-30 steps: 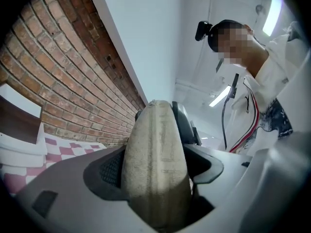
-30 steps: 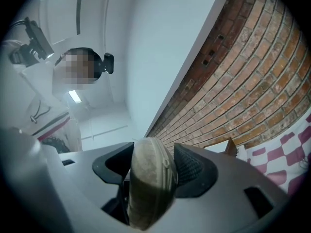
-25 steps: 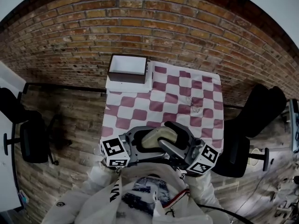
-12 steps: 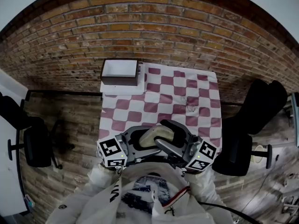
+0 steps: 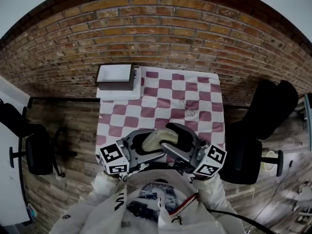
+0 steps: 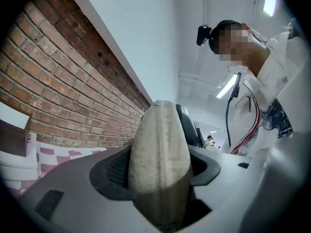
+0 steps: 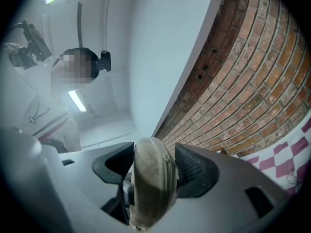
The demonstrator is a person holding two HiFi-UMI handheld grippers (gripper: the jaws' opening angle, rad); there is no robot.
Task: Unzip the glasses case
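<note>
The beige glasses case point(image 5: 157, 140) hangs between my two claws, held up off the checked cloth point(image 5: 161, 101) and close to my chest. My left claw point(image 6: 160, 165) pinches one end of it, both pads pressed against its sides. My right claw point(image 7: 153, 168) clamps the other end, with the zip seam running along the edge nearest its textured pad. The case looks shut. Well beyond my left claw, at the far corner of the cloth, stands an open brown box point(image 5: 115, 76) showing only its white inside.
</note>
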